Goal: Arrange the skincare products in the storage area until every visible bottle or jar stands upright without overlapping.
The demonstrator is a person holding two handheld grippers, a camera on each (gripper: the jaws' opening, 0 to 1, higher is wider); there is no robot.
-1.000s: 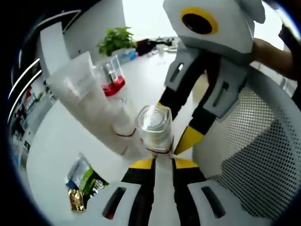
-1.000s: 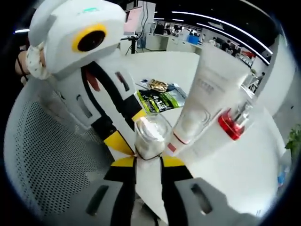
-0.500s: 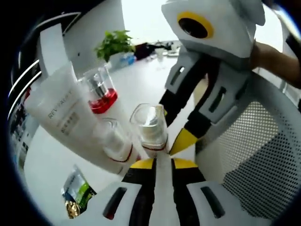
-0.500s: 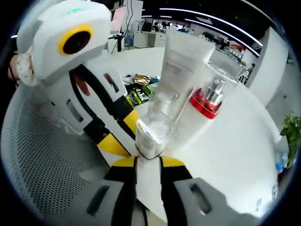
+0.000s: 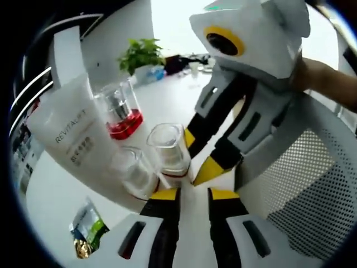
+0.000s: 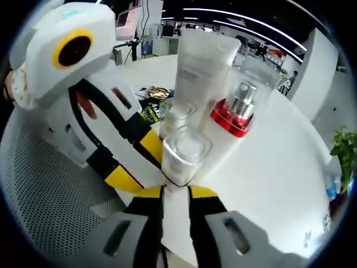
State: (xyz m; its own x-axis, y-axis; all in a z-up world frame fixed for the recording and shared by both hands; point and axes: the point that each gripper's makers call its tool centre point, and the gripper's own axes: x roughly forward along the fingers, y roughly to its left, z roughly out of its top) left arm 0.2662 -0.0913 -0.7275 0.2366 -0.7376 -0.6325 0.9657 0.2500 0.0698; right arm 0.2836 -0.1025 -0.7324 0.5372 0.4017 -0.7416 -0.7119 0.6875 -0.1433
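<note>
The left gripper view shows a potted plant point(image 5: 142, 53) at 11 o'clock; the right gripper view shows open office ceiling lights. In both, a small clear jar point(image 5: 167, 149) point(image 6: 182, 156) of pale cream stands on the white desk point(image 5: 61, 184) point(image 6: 279, 167), with the left claw point(image 5: 188, 192) and the right claw point(image 6: 175, 191) each closed narrowly at its base. Compared with a second ago, the white tube point(image 5: 78, 134) point(image 6: 198, 61) and red-based pump bottle point(image 5: 120, 109) point(image 6: 237, 109) now stand upright behind it rather than leaning. A white mesh basket point(image 5: 312, 190) point(image 6: 44, 190) sits beside.
</note>
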